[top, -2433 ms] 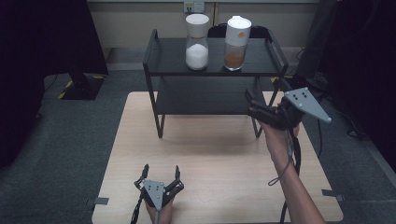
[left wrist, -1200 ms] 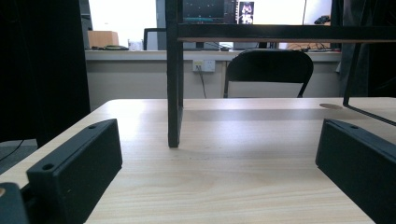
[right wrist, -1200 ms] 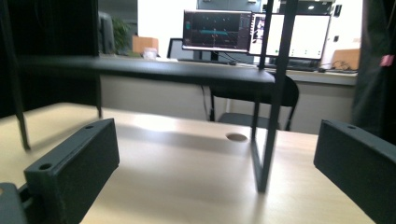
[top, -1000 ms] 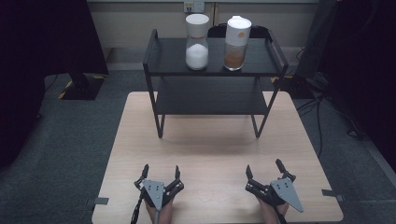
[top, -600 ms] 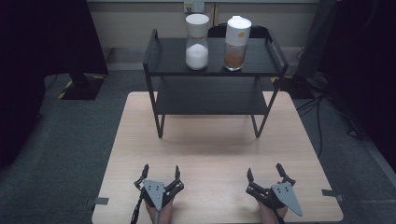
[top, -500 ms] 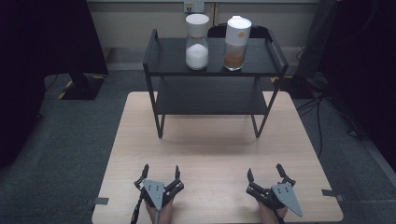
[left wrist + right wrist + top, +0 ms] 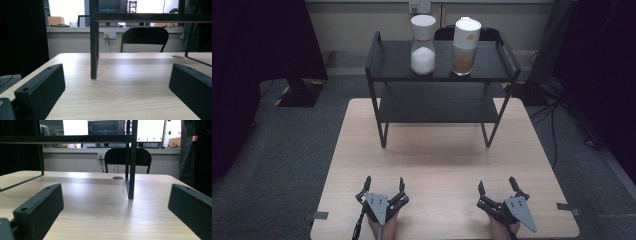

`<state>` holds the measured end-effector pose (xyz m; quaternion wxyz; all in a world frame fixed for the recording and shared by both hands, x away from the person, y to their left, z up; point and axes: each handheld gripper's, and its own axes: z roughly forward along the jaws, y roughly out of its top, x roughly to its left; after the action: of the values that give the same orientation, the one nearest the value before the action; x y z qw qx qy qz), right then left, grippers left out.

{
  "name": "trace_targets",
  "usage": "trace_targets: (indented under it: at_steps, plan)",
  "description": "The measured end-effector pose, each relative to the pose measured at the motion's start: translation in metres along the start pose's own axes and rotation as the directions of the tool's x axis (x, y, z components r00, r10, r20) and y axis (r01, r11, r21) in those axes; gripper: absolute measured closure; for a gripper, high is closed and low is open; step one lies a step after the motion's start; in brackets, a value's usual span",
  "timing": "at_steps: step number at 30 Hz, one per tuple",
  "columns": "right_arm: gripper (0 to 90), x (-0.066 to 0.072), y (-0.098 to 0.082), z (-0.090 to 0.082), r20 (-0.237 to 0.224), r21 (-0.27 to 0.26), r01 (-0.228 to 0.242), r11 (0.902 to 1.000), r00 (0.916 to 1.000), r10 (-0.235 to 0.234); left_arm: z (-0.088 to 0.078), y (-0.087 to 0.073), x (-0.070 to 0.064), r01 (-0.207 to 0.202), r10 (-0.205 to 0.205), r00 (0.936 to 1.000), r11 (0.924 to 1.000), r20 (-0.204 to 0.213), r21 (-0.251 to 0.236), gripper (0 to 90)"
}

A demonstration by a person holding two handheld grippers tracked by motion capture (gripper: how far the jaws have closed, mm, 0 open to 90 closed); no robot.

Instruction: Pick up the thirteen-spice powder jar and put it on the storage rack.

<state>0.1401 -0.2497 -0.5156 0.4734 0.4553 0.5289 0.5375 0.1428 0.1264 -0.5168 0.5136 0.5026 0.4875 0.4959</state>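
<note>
A black two-tier metal shelf point(image 7: 440, 102) stands at the far end of the wooden table point(image 7: 437, 165). On its top tier sit a clear jar of white powder point(image 7: 423, 45) and a jar of brown powder point(image 7: 464, 46), both with white lids. My left gripper point(image 7: 383, 185) rests open near the table's front edge at the left. My right gripper point(image 7: 499, 187) rests open near the front edge at the right. Nothing lies between either pair of jaws. In the left gripper view a shelf leg point(image 7: 94, 42) rises ahead; in the right gripper view another leg point(image 7: 131, 160) does.
A black chair point(image 7: 145, 40) stands behind the table, below a counter with monitors point(image 7: 106, 127). Dark curtains point(image 7: 257, 60) hang at the left and right. Cables point(image 7: 557, 115) trail on the grey carpet at the right.
The right gripper came back from beside the shelf's right side to the table's front edge and settled there. The left gripper has stayed put.
</note>
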Motion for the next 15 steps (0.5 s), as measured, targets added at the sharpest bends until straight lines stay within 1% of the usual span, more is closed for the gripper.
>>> trace_targets:
  at_steps: [15]
  plan:
    - [0.0,-0.0014,0.0000,-0.0001,-0.008,0.000,-0.001,1.0000,1.0000,0.001,0.0000,0.0000,0.0000,0.000,0.000,1.0000,1.0000,0.000,0.000,0.0]
